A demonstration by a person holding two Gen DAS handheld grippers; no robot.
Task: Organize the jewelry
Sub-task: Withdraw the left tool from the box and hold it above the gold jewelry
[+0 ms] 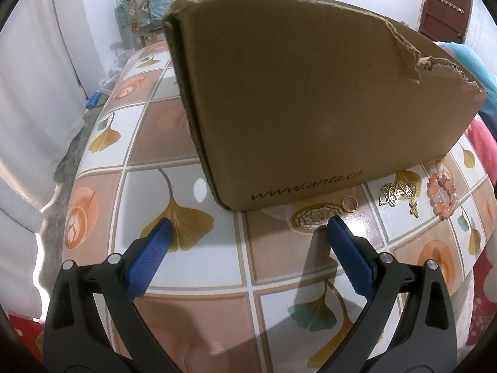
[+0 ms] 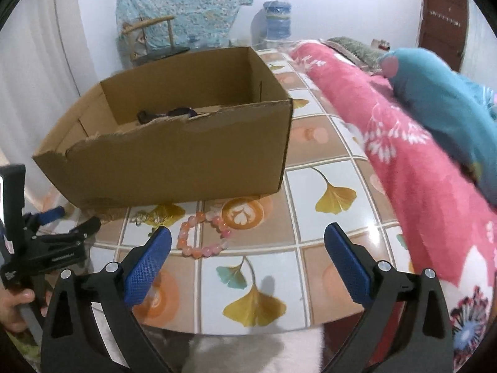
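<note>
My right gripper [image 2: 248, 237], wide open and empty, has the pink bead bracelet [image 2: 202, 233] just ahead, left of centre.

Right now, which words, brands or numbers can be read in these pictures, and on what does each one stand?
"www.anta.cn": printed in dark letters low on the side of the cardboard box.
Gold pendant: shaped like characters, too small to read.
Black body of the left tool: faint raised lettering, too blurred to read.
No other readable text.
</note>
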